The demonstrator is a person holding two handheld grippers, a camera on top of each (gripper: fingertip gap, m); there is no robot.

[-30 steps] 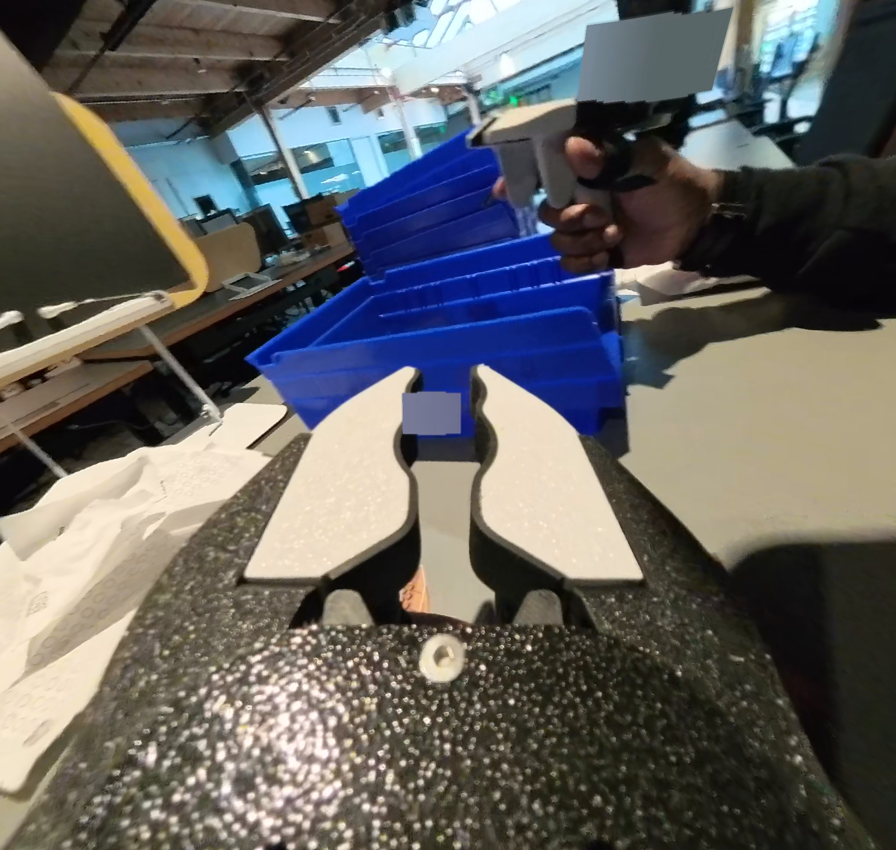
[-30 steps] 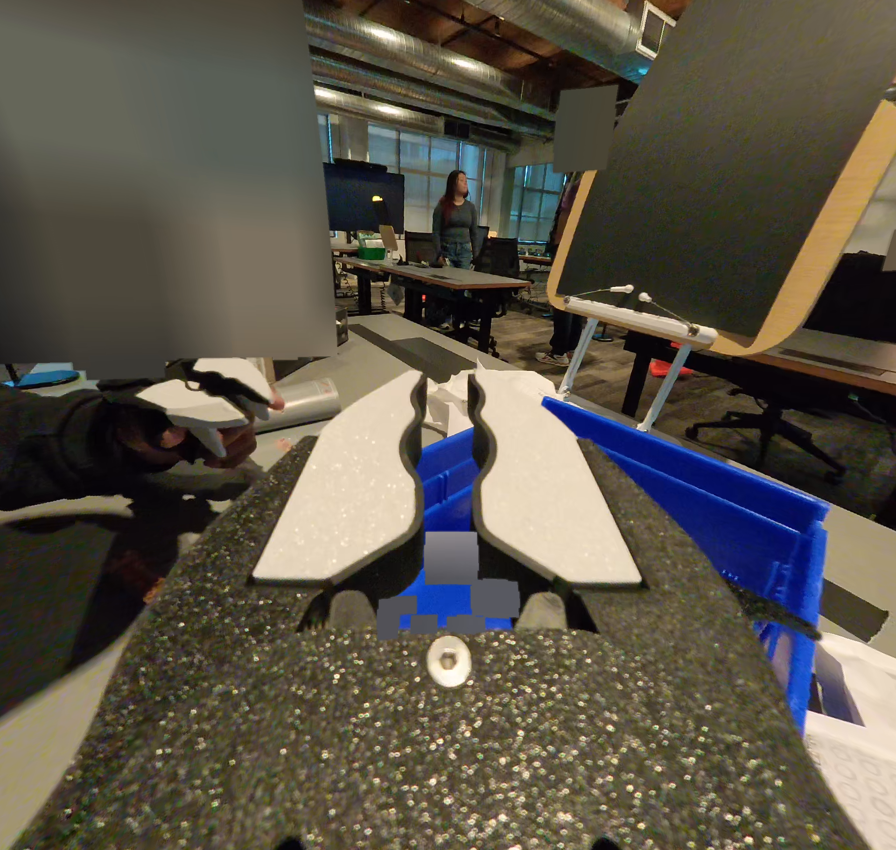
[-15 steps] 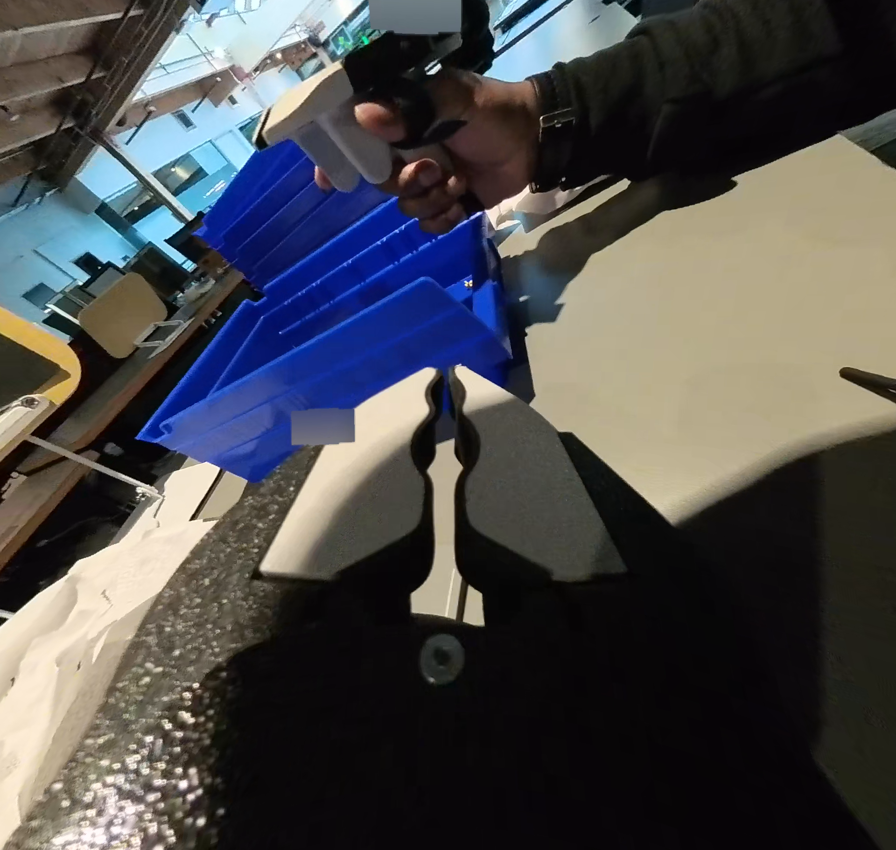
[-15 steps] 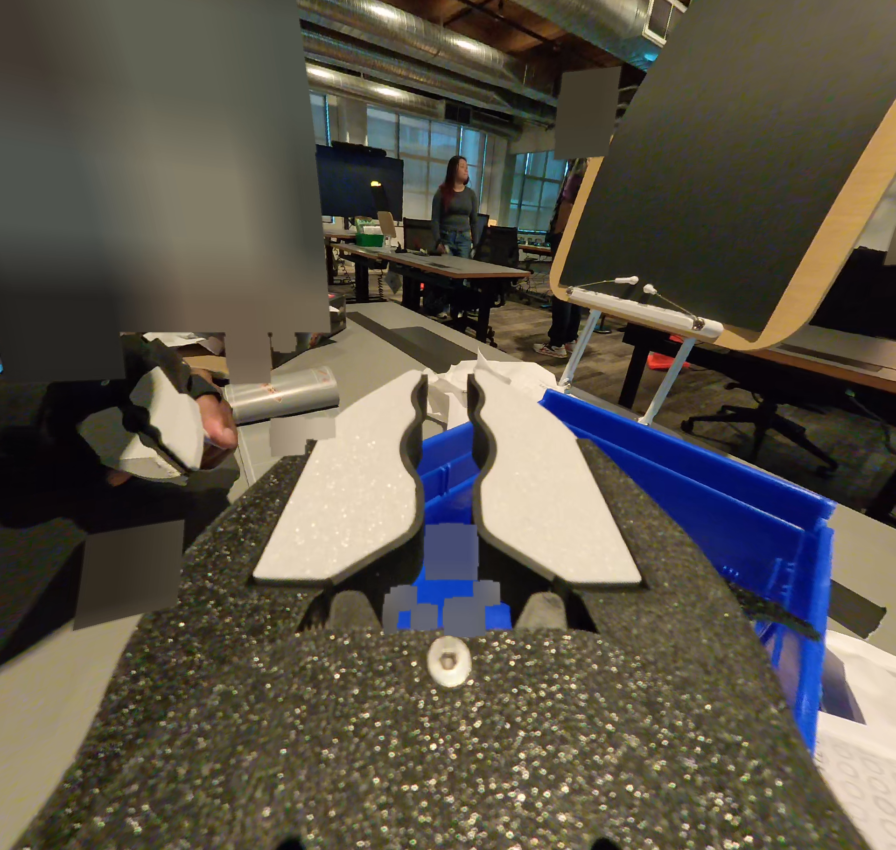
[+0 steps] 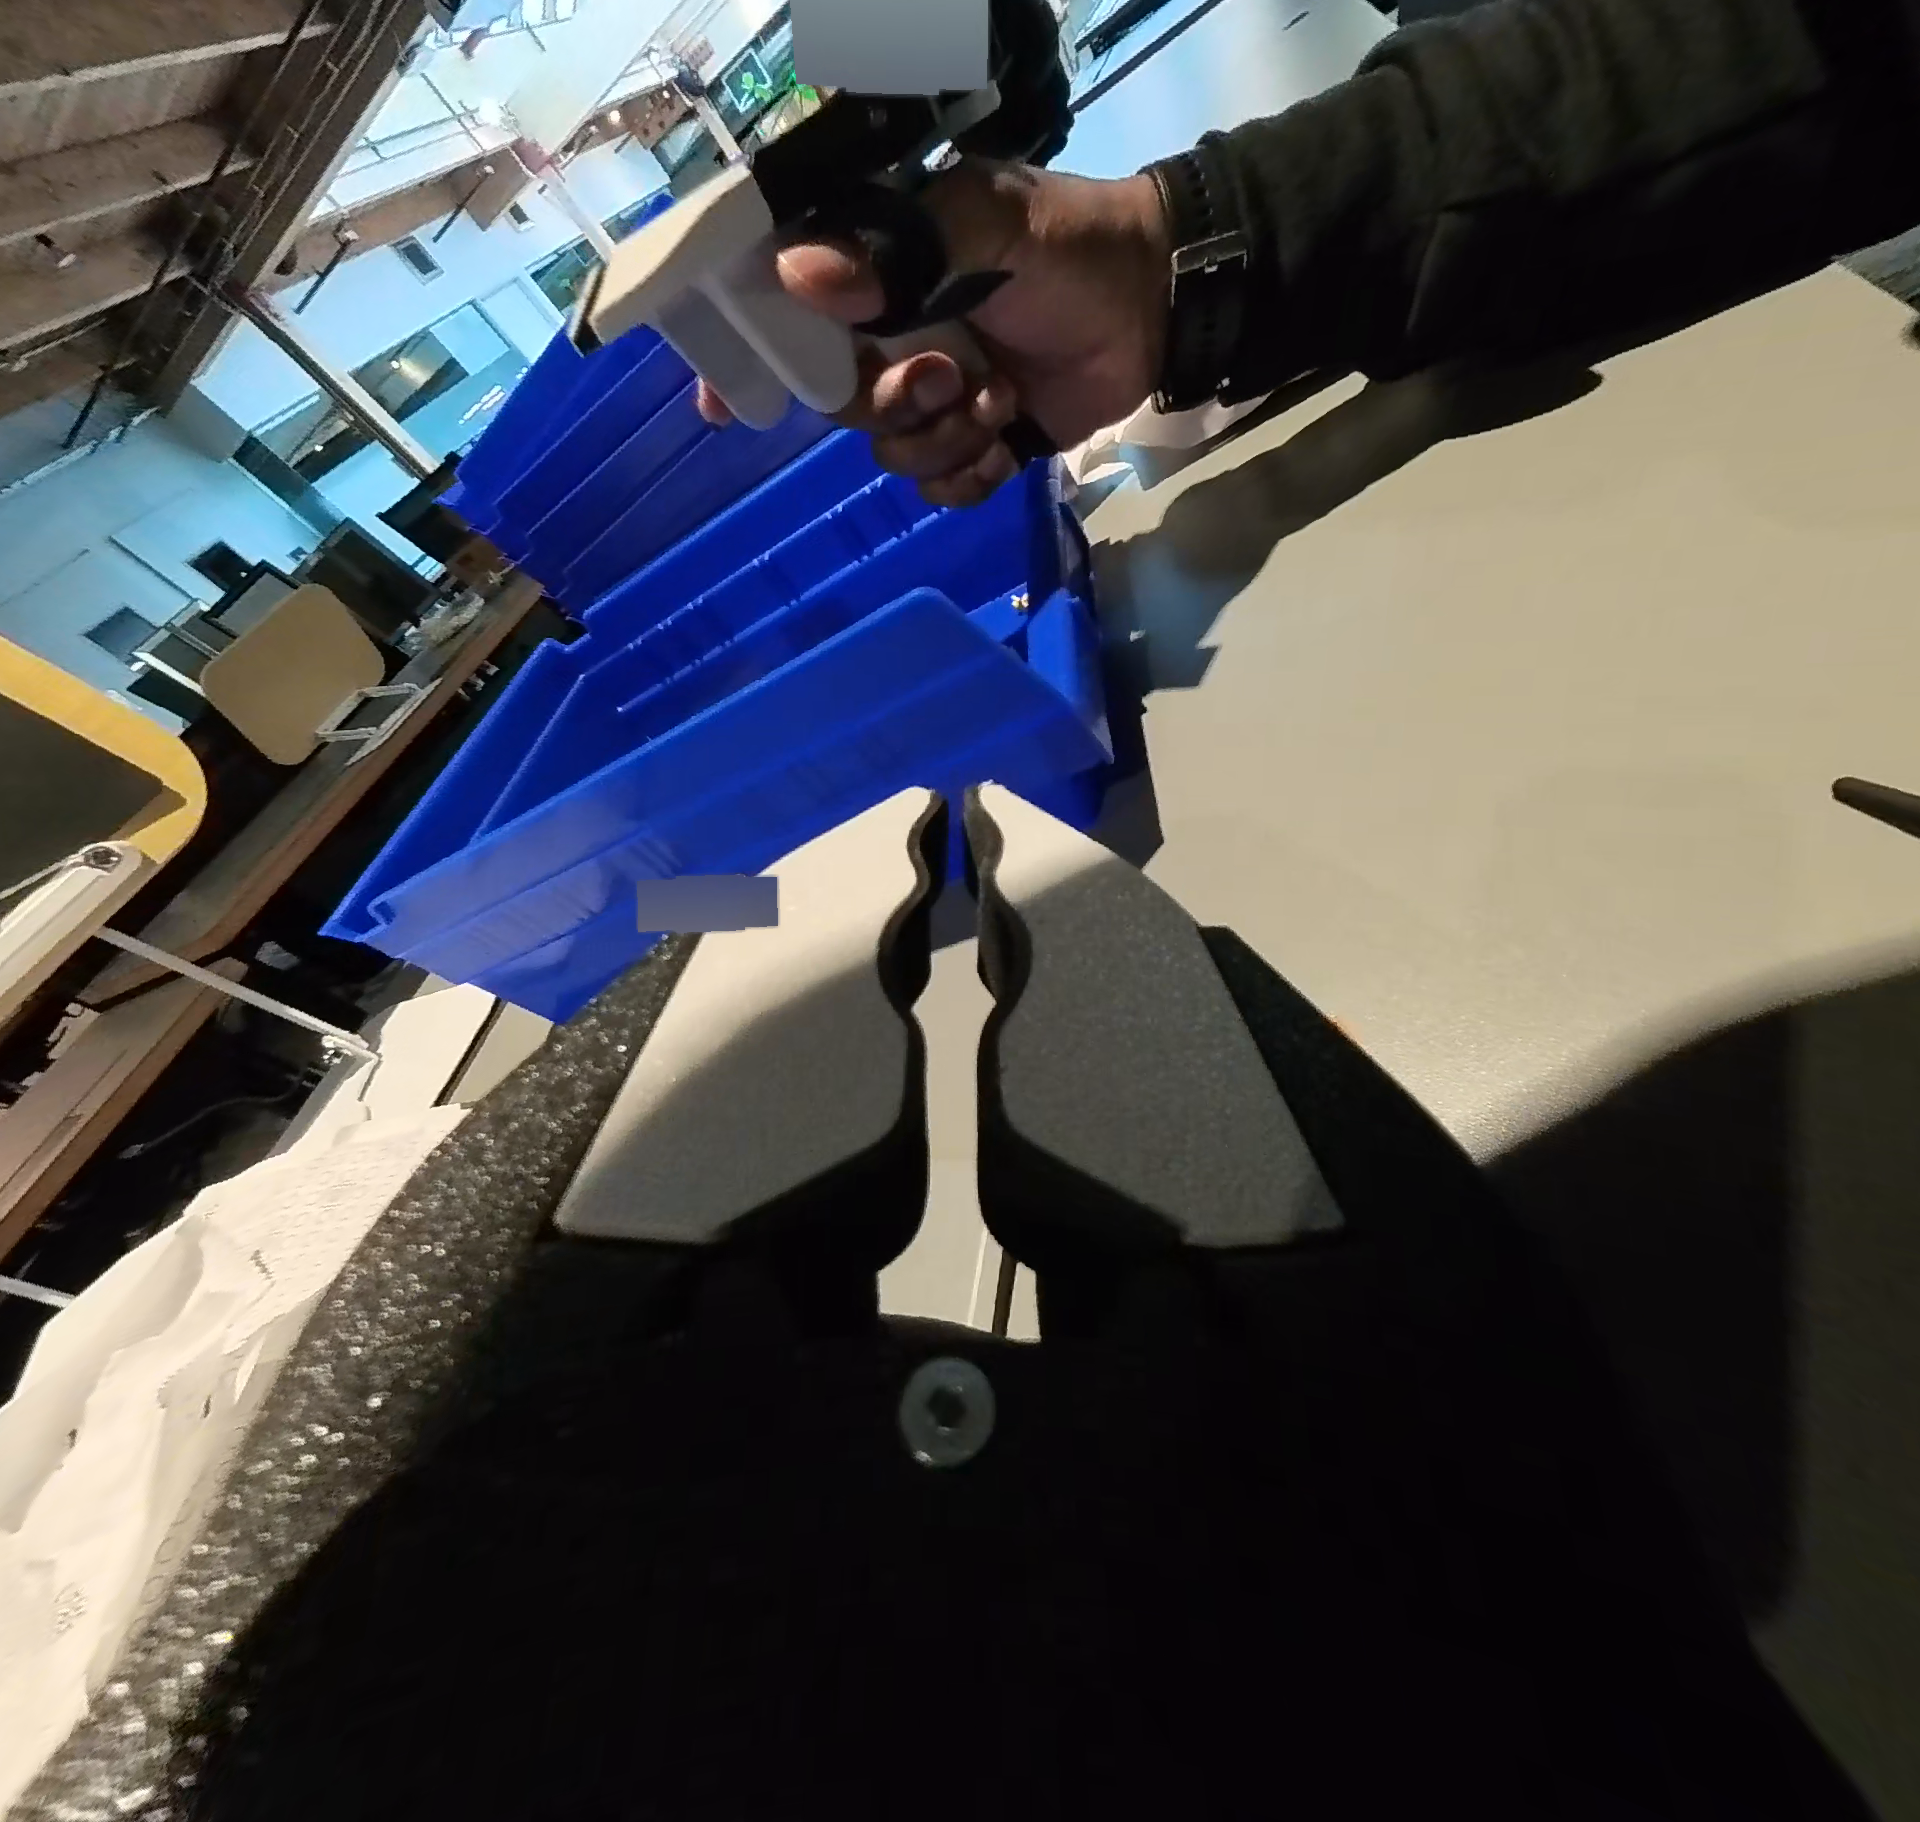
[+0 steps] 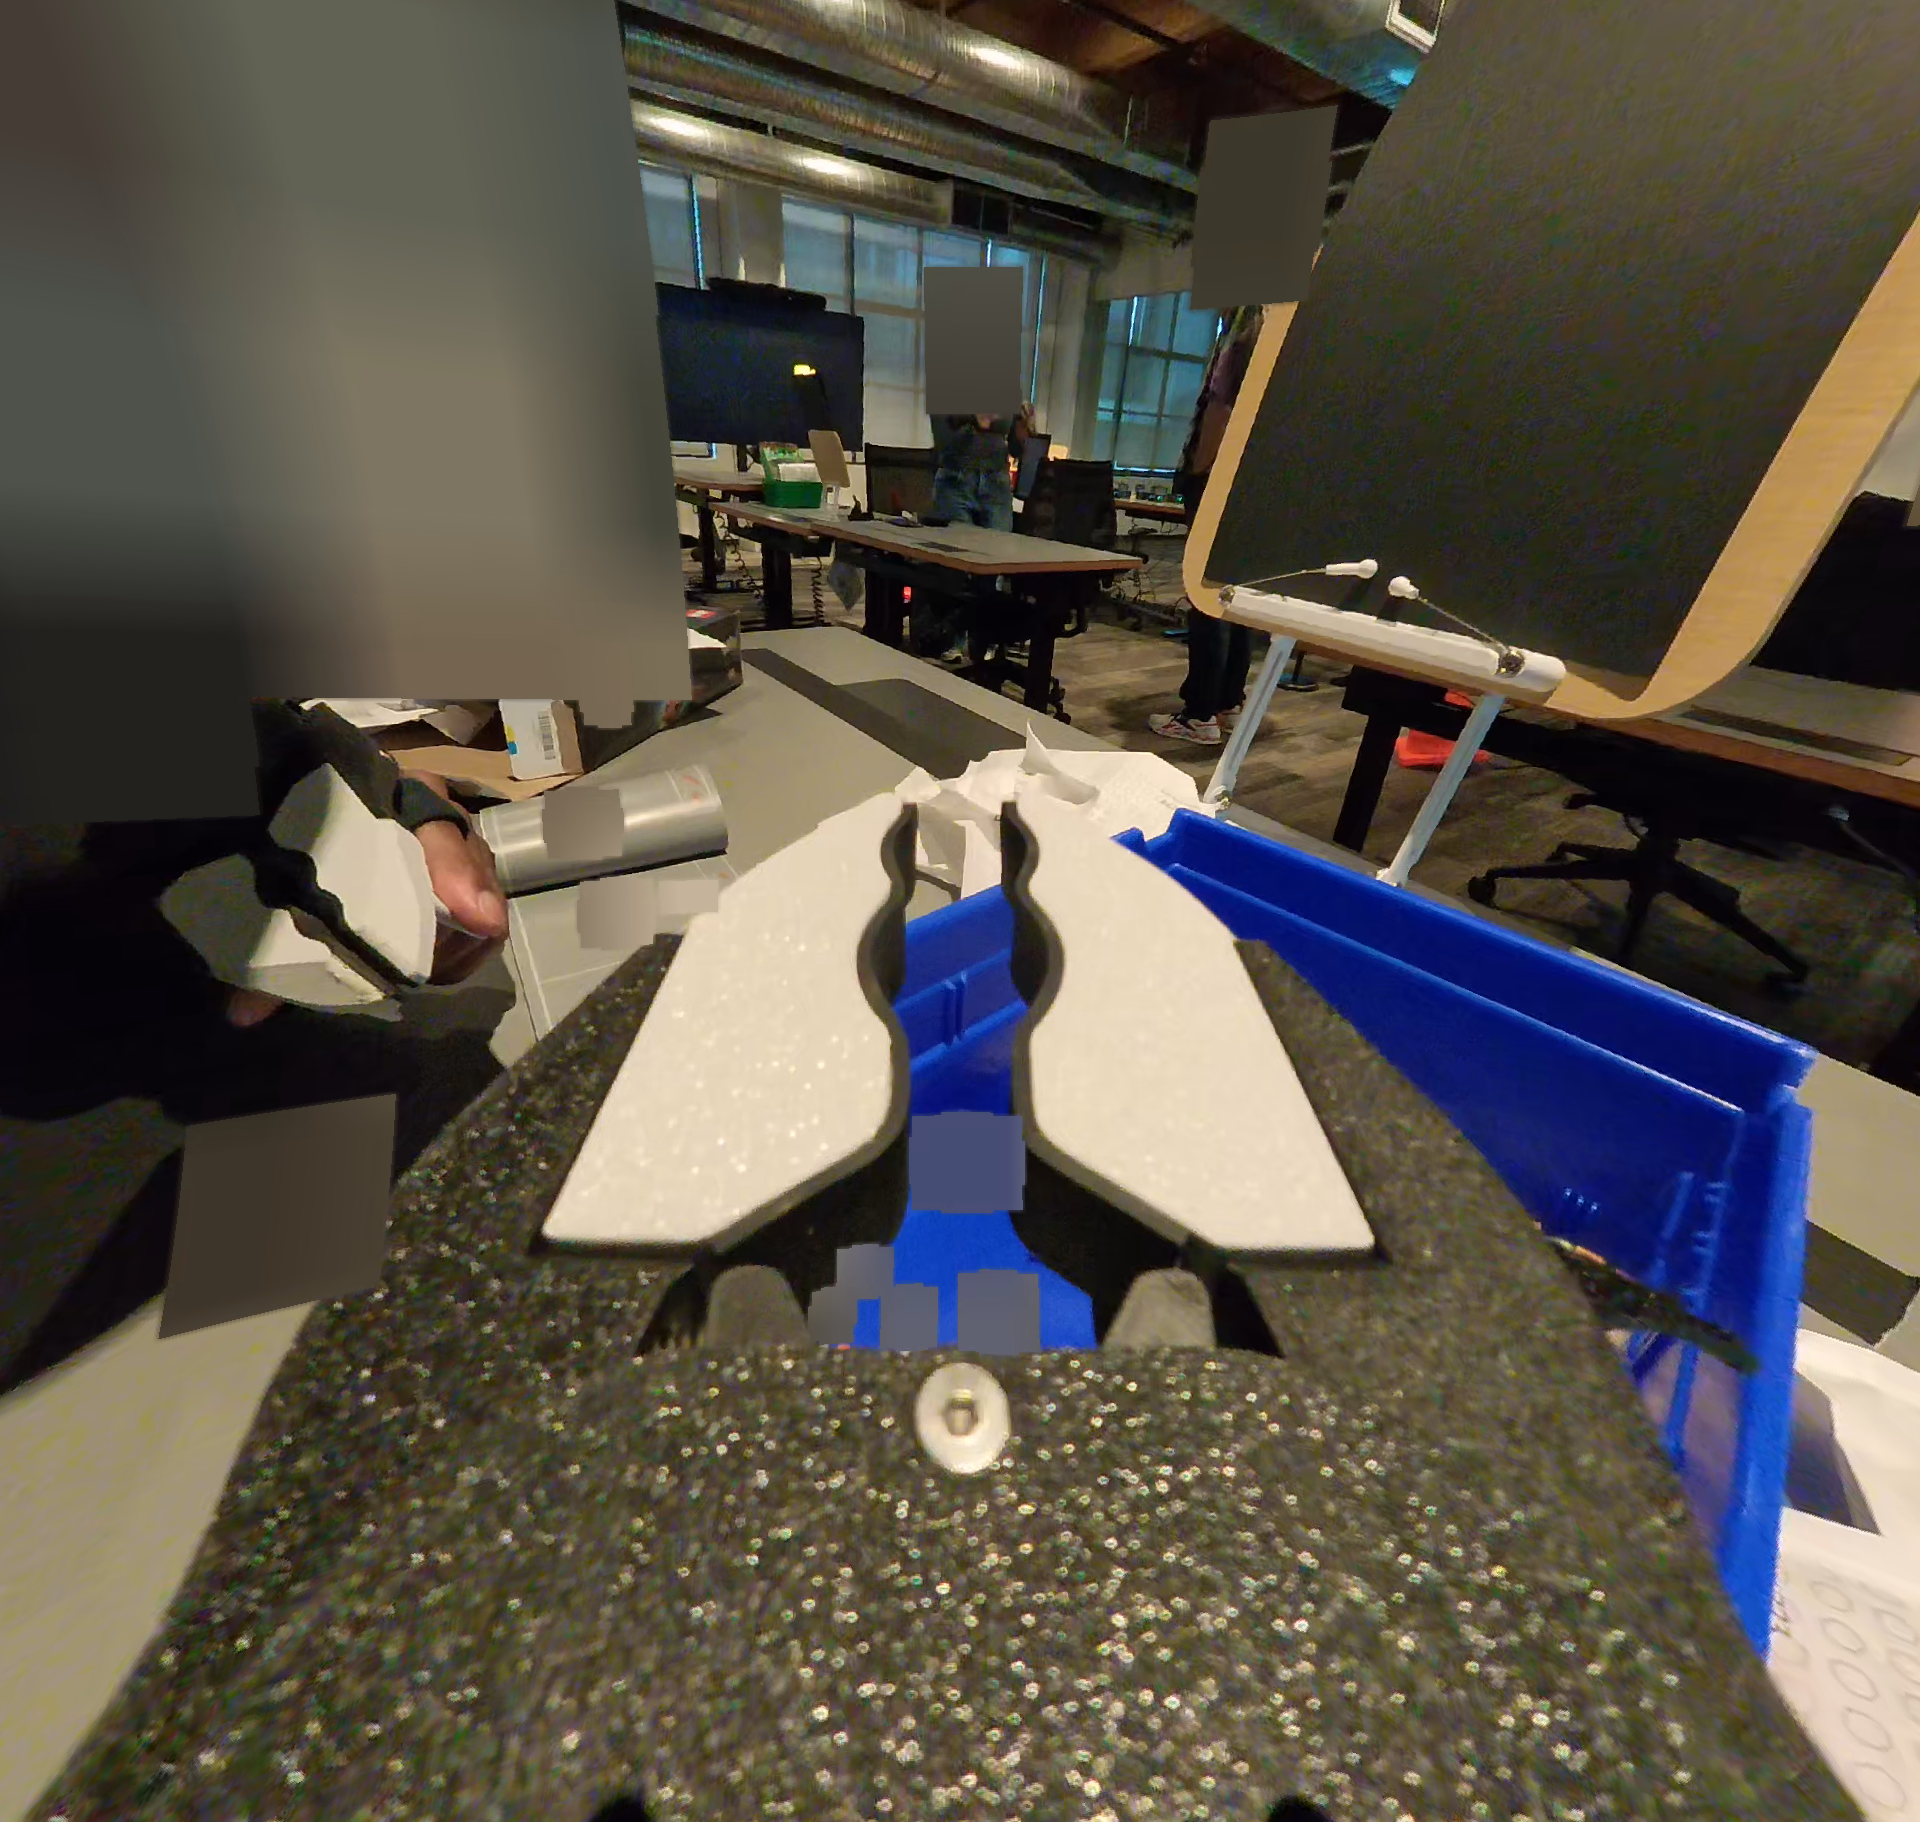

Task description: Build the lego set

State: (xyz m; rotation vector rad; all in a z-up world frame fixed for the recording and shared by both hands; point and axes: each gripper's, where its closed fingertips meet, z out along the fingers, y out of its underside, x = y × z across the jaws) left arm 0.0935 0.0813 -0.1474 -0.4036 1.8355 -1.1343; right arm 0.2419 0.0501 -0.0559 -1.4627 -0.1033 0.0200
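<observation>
Crowding right tongs (image 6: pixel 954 816): blue bins (image 6: pixel 1455 1003)

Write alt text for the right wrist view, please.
A handheld right gripper with pale fingers slightly apart hovers empty above blue plastic bins on a grey table. Crumpled white paper lies beyond; a hand holds another gripper at left.

Right gripper (image 6: pixel 956 816) parted and empty above blue bin (image 6: pixel 1455 993), grey table (image 6: pixel 810 733), crumpled paper (image 6: pixel 1029 775) beyond

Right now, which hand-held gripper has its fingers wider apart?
The right hand-held gripper: blue bin shows through its gap. The left hand-held gripper leaves only a narrow slit.
</observation>
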